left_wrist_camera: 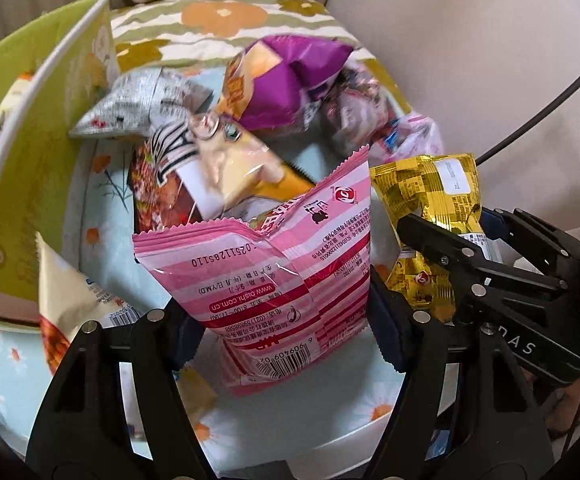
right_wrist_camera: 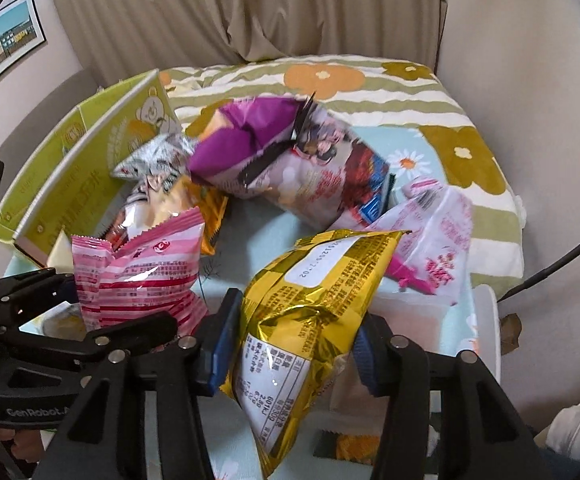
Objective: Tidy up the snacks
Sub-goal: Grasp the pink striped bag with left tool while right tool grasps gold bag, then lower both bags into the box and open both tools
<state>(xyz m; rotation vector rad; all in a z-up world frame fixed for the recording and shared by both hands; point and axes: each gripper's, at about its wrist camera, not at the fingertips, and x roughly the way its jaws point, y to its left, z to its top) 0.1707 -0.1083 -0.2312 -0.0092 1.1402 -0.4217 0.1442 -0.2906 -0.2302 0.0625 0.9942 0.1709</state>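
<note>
Left wrist view: left tongs point(left_wrist_camera: 286, 332) clamp the pink striped packet point(left_wrist_camera: 274, 272), hiding snacks behind; right tongs point(right_wrist_camera: 290, 348) pinch the gold packet point(right_wrist_camera: 310, 300), bottom edge cut off.

Pretty clearly someone's home: beige pleated curtains point(right_wrist_camera: 226, 12), a framed picture of colourful houses point(right_wrist_camera: 6, 40) on the wall, flower-print fabric cover point(right_wrist_camera: 462, 152).
</note>
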